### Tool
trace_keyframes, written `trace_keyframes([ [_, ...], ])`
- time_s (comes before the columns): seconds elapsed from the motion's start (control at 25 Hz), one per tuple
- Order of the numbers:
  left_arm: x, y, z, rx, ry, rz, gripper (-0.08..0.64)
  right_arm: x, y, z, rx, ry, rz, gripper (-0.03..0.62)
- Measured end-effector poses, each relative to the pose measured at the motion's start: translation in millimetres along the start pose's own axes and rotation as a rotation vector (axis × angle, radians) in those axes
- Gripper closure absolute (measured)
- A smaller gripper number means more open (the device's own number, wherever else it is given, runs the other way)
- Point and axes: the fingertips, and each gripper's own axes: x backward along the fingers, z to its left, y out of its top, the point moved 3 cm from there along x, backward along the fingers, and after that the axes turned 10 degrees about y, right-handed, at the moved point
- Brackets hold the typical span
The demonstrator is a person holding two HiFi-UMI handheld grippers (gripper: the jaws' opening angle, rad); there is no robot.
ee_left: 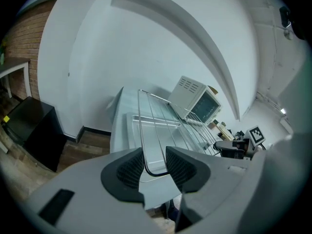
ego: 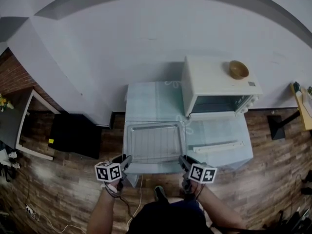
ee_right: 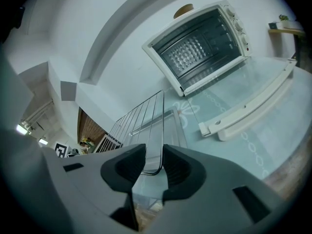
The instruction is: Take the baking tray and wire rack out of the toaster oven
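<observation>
The wire rack hangs level over the pale table's left half, its near two corners pinched by my grippers. My left gripper is shut on the near left corner; in the left gripper view that gripper has the bent wire of the rack between its pads. My right gripper is shut on the near right corner, and in the right gripper view that gripper grips the rack. The baking tray lies on the table under the rack. The white toaster oven stands at the back right.
The oven's door lies open flat toward me, and its cavity shows a mesh back. A wooden bowl sits on the oven's top. A black cabinet stands left of the table, a shelf at far right.
</observation>
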Motion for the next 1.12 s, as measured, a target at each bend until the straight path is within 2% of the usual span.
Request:
trace_keyframes([
  [0.4,-30.1,2.7,36.3,-0.148,-0.026,0.088,0.42,-24.6,-49.0,2.2,-0.007,-0.089,0.076,0.468],
  [0.92,-62.4,-3.0,53.8,-0.19,-0.032,0.156,0.417,-45.6,-71.7,-13.6,-0.027,-0.205,0.151,0.454],
  [1.12,-61.8,-1.7,57.3,-0.222,0.015,0.173,0.397,-48.8,-74.2,-11.1,-0.027,-0.204,0.158,0.451],
])
